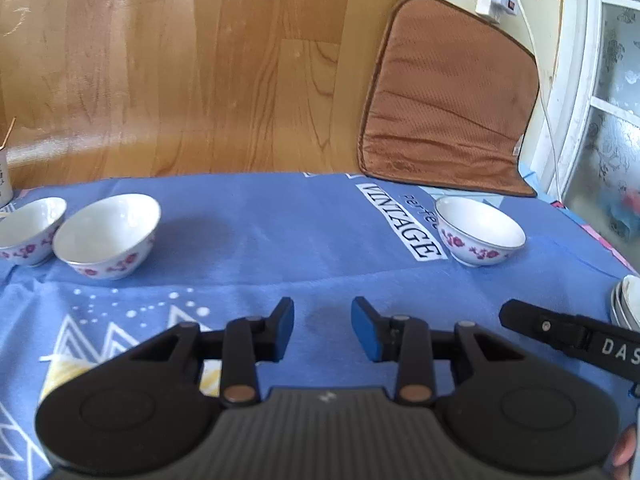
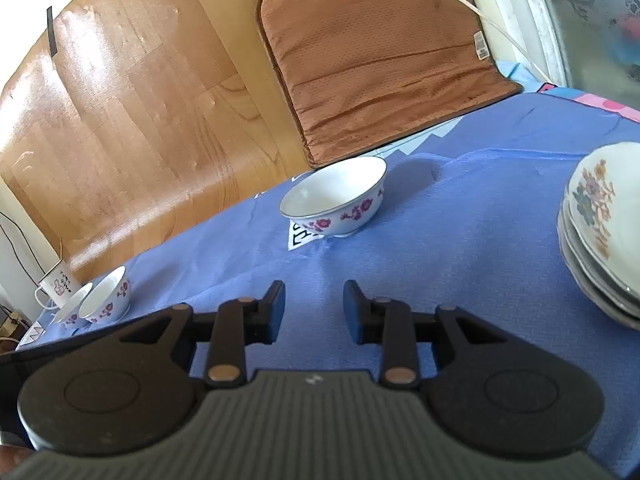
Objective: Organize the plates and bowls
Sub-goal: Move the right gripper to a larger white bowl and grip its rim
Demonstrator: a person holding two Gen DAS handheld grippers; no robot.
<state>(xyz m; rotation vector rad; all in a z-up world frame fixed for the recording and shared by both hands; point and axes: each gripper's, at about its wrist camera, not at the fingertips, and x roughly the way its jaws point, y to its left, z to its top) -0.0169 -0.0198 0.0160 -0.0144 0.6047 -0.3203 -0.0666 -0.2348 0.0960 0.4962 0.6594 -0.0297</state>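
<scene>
Three white bowls with pink flowers stand on the blue tablecloth (image 1: 280,232). Two sit side by side at the far left: one (image 1: 106,236) and a smaller-looking one (image 1: 30,230) beside it. They also show in the right wrist view (image 2: 106,300). A third bowl (image 1: 480,230) stands apart at the far right and shows in the right wrist view (image 2: 336,200). A stack of floral plates (image 2: 604,224) sits at the right edge. My left gripper (image 1: 322,326) is open and empty above the cloth. My right gripper (image 2: 314,310) is open and empty.
A brown seat cushion (image 1: 448,96) lies at the table's far edge. A white mug (image 2: 56,286) stands at the far left behind the two bowls. Wooden floor (image 1: 180,60) lies beyond the table. A white door frame (image 1: 576,80) and cable are at the right.
</scene>
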